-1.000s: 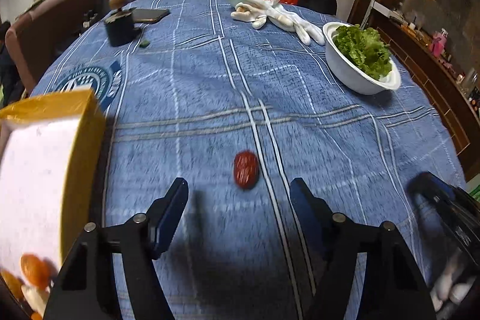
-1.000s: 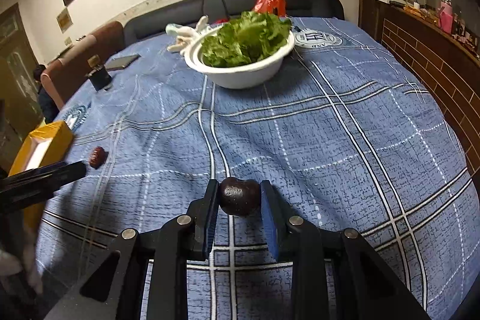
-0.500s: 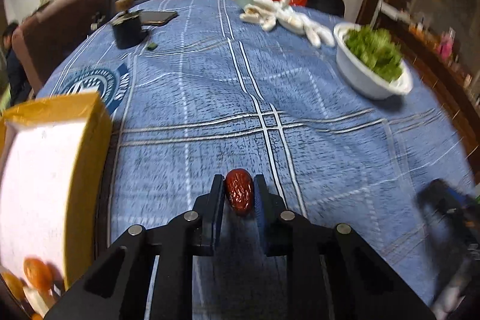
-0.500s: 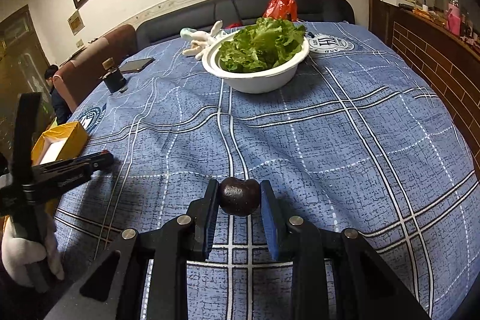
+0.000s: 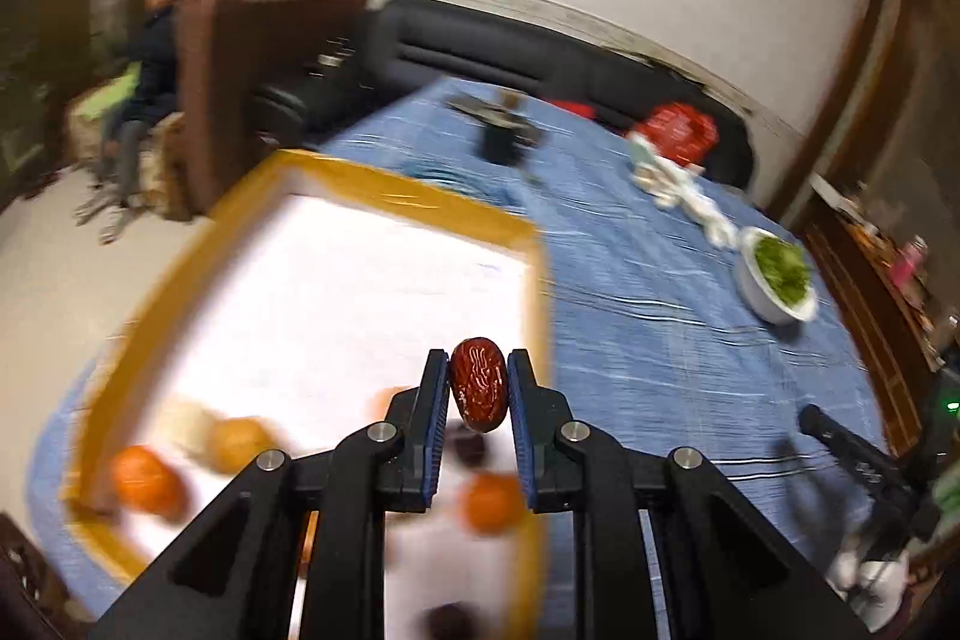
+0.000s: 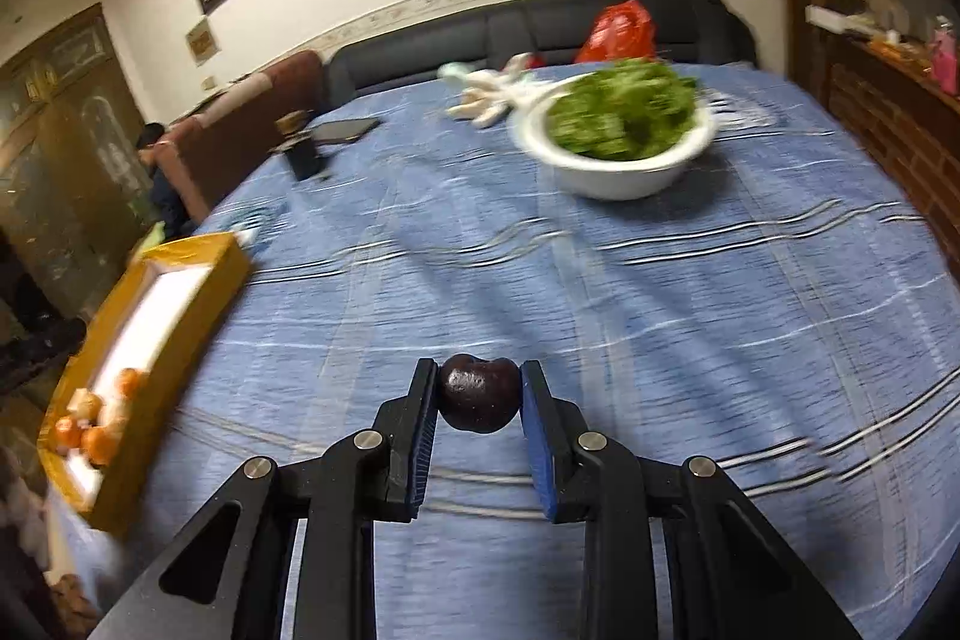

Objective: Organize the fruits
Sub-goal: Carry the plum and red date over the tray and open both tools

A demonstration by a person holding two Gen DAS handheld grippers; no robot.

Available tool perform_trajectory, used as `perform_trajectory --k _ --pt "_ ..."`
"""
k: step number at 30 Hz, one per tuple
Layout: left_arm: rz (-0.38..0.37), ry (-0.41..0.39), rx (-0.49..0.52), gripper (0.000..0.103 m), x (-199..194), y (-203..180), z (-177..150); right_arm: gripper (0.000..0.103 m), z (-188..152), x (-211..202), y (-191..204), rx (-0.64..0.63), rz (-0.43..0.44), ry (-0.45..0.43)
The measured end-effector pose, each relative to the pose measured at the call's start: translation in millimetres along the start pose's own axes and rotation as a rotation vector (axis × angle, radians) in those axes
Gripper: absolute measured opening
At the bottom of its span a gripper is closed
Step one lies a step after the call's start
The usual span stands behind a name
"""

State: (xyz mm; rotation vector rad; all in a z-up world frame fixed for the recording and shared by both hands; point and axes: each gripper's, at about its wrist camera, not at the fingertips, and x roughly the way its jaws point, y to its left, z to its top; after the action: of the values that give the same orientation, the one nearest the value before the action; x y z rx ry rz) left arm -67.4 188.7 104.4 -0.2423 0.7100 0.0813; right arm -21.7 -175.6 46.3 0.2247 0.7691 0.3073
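Left wrist view: left tongs [image 5: 478, 383] clamp a red date [image 5: 478, 383] above the yellow-rimmed box [image 5: 384, 187], over blurred fruit, probably oranges [image 5: 144, 478]. Right tongs [image 6: 478, 397] grip a dark cherry [image 6: 478, 398] above the blue-clothed surface [image 6: 660, 292], well apart from the bowl of greens [image 6: 618, 139].

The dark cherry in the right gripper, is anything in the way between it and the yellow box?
Nothing visible blocks it. The right gripper holds the dark cherry over bare blue tablecloth, and the yellow box lies open to its left. The salad bowl stands far off.
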Motion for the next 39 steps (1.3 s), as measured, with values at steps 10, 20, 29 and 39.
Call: perform_trajectory --k 10,20,29,39 --pt "0.064 0.014 -0.130 0.019 -7 79 -20 0.030 -5 20 156 -0.240 0.198 0.080" --pt "0.055 0.006 -0.192 0.019 -9 109 -26 0.031 -14 69 245 -0.308 0.334 0.226" --pt "0.042 -0.065 -0.232 0.077 -38 131 -23 0.041 -15 104 289 -0.329 0.360 0.266" --pt "0.083 -0.088 -0.202 0.079 -48 120 -26 0.057 -6 74 274 -0.300 0.326 0.176"
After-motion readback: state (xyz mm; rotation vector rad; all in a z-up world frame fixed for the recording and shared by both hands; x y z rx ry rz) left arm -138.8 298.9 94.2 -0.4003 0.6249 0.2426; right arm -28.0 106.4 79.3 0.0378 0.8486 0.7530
